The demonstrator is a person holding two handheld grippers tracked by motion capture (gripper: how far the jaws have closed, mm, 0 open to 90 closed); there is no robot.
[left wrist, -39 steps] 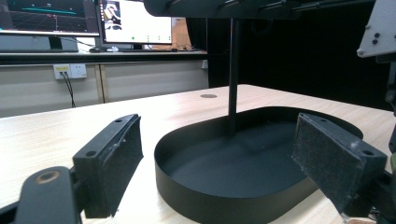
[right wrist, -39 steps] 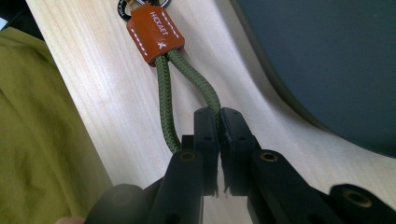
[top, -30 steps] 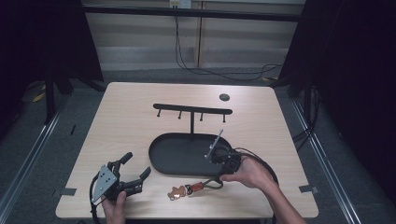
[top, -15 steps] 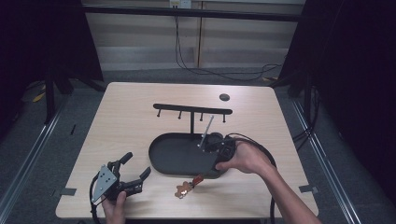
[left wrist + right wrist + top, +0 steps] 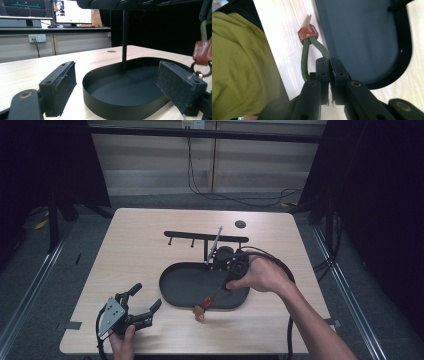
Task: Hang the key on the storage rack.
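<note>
From where I stand, the right tongs (image 5: 234, 270) hang above the black oval tray (image 5: 175, 287) near the middle of the counter (image 5: 135, 250), gripped by the right hand (image 5: 260, 276), whose forearm comes in from about five o'clock. Their jaws are pressed together on an olive-green cord loop (image 5: 312, 53); in the right gripper view one strand of the loop runs straight into the seam between the two black pads while the other strand bows out beside them. The loop ends in a brown leather tab (image 5: 307, 33), and from that end the key fob (image 5: 201, 312) dangles low at the tray's six o'clock rim, just over the pale wood; I cannot tell whether it touches the counter. In the left gripper view the same leather tab (image 5: 203, 52) hangs at three o'clock with a dark ring under it. A thin black post rises from the tray to a hook rail (image 5: 205, 237) at the tray's twelve o'clock. The left tongs (image 5: 142, 302) sit at about eight o'clock of the tray, well apart from it, close to the counter's near edge, held by the left hand (image 5: 122, 345); their jaws stand wide apart with nothing between them.
</note>
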